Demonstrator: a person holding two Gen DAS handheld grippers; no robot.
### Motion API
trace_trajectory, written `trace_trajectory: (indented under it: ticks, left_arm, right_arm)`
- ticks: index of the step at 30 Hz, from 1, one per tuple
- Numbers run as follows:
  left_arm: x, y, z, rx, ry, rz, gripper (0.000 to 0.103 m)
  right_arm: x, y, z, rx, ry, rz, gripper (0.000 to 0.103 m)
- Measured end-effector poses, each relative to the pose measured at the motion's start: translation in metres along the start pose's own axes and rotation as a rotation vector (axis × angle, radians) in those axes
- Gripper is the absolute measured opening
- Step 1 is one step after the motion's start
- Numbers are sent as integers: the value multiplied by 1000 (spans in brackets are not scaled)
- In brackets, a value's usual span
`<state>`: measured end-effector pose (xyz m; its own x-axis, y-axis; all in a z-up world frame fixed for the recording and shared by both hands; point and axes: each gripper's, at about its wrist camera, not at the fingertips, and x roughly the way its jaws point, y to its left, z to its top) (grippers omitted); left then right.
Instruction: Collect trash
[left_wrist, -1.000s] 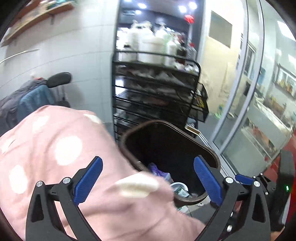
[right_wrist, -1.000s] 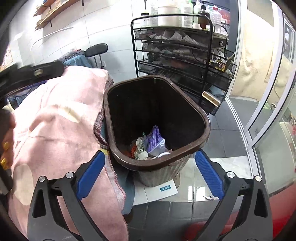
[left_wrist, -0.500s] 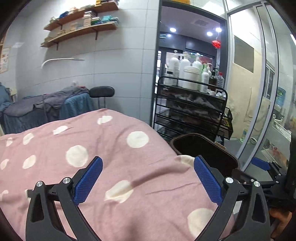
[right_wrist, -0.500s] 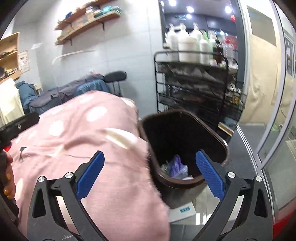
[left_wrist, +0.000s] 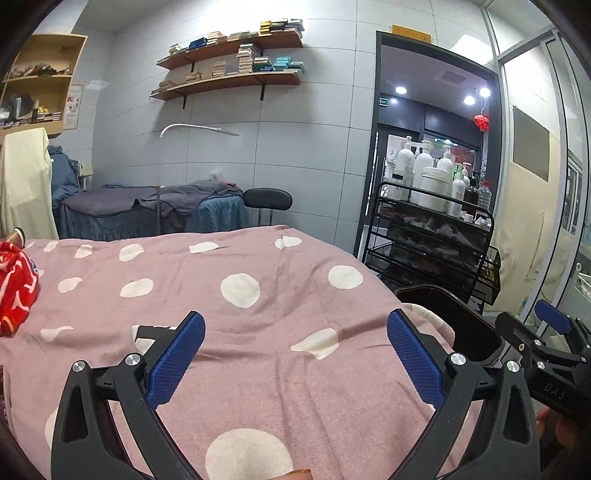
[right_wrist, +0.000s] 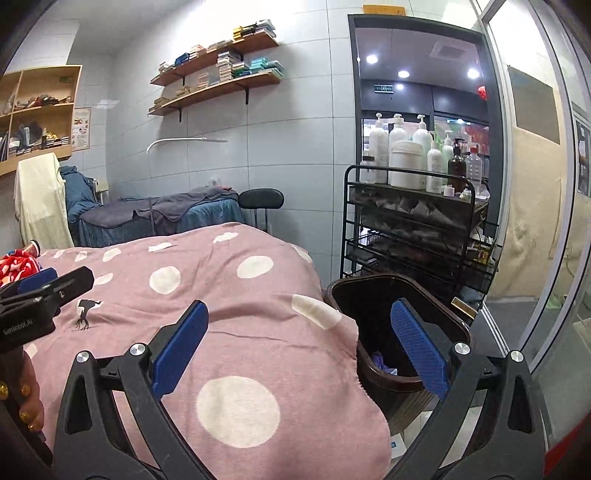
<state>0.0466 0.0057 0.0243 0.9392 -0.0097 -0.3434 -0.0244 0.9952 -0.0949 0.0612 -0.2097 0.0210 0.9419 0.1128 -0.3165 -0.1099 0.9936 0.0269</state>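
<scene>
- Both wrist cameras have tipped up since a second ago: then they looked down into the dark brown plastic trash bin (right_wrist: 397, 325), now they look level across the room to the grey tiled wall and its wooden shelves (left_wrist: 229, 79).
- The pink blanket with white polka dots (left_wrist: 258, 332), which showed as a blurred fold beside the bin a second ago, now spreads flat and wide across the lower half of both views.
- The left gripper (left_wrist: 295, 354) is empty, its blue-padded fingers spread wide above the blanket.
- The right gripper (right_wrist: 299, 343) is likewise spread wide with nothing between the pads, over the blanket's right edge and the bin's rim.
- The bin stands on the floor just beside the blanket's right edge; the blanket overhangs and hides its near left rim.
- Less of the bin's contents shows than before: in the right wrist view only a crumpled purple scrap (right_wrist: 382, 360) is visible low inside, partly behind the right finger; in the left wrist view the interior is only dark.
- A red and white patterned cloth (left_wrist: 14, 284) lies at the blanket's far left edge.
- The black wire rack cart (right_wrist: 413, 229) stands behind the bin, with white pump bottles and a white tub (right_wrist: 406, 162) on its top tier; the lower tiers hold crumpled items too indistinct to name.
</scene>
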Motion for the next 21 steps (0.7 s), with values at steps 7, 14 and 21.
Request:
trace_trajectory:
  ticks: [7, 14, 21]
  left_arm:
    - [-16, 4, -5, 22, -36, 32, 98]
    - [-21, -1, -4, 43, -66, 22, 98]
    - [-23, -5, -6, 54, -64, 14, 98]
  right_arm:
    - [-20, 14, -1, -14, -30, -10, 98]
    - [-27, 13, -4, -10, -30, -21, 98]
    - [-27, 10, -4, -2, -29, -21, 98]
